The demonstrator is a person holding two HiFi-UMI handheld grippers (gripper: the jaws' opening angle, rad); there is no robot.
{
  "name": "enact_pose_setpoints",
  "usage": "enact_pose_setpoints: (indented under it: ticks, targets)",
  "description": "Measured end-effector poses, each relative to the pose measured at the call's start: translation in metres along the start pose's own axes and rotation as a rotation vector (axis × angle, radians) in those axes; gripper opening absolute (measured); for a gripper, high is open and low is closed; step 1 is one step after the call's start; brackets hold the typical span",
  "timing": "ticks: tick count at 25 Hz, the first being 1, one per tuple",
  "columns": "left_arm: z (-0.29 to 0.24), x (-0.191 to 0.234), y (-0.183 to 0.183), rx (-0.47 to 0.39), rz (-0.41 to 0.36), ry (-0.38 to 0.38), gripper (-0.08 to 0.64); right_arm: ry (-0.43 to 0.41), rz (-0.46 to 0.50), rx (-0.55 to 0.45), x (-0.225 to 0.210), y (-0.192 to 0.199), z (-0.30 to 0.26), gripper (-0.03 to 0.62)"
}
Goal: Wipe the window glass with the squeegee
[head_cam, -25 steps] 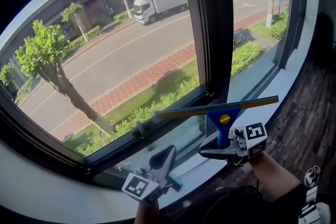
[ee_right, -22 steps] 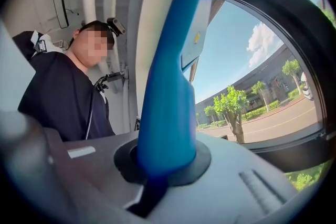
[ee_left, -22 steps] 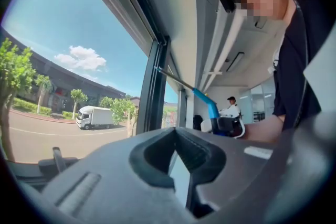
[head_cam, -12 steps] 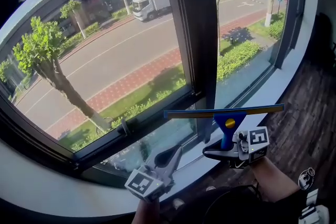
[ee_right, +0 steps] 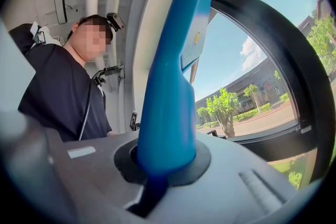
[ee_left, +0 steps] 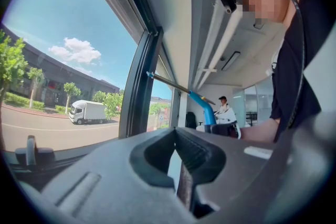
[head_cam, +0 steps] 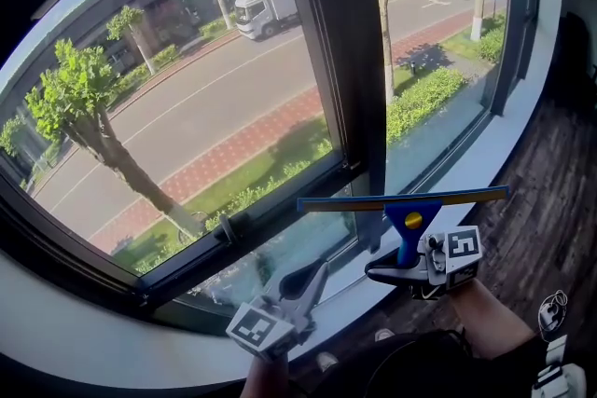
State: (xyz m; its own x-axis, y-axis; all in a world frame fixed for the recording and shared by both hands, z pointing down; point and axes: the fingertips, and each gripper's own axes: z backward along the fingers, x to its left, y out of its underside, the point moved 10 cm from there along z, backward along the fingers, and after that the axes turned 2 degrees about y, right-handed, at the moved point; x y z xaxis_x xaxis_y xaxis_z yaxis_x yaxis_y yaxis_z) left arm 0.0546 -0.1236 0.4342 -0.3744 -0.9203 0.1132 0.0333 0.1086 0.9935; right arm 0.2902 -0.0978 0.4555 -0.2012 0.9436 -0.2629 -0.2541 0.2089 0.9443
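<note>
The squeegee (head_cam: 408, 228) has a blue handle with a yellow dot and a long thin blade (head_cam: 403, 199) lying level across the top. My right gripper (head_cam: 403, 271) is shut on the handle and holds it upright in front of the window's dark mullion (head_cam: 340, 61), low by the sill. Whether the blade touches the window glass (head_cam: 187, 98) I cannot tell. In the right gripper view the squeegee handle (ee_right: 173, 76) rises out of the right gripper (ee_right: 163, 162). My left gripper (head_cam: 303, 282) hangs lower left, shut and empty. The left gripper (ee_left: 181, 165) looks toward the squeegee (ee_left: 203, 109).
A pale window sill (head_cam: 485, 154) runs along the bottom of the panes, with dark wood flooring (head_cam: 550, 200) to the right. A second pane (head_cam: 438, 33) lies right of the mullion. A small window latch (head_cam: 224, 226) sits on the lower frame. Another person (ee_left: 224, 107) stands far back in the room.
The squeegee and right gripper have drifted slightly right and the blade has levelled. The left gripper has moved a little right. The window frame has shifted left in the head view.
</note>
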Motion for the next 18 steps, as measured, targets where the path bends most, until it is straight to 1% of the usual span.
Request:
enact_pose_setpoints:
  ticks: [13,18]
  targets:
    - [0.0073,0.0024,-0.0039,0.004,-0.006,0.000,0.002,-0.001,0.004,0.004,0.0005,0.0003,-0.0046,0.006]
    - [0.0072,0.0024,-0.0049,-0.010,-0.016,-0.004,0.002,-0.002,0.003,0.004,0.0011,0.0023,-0.0055,0.006]
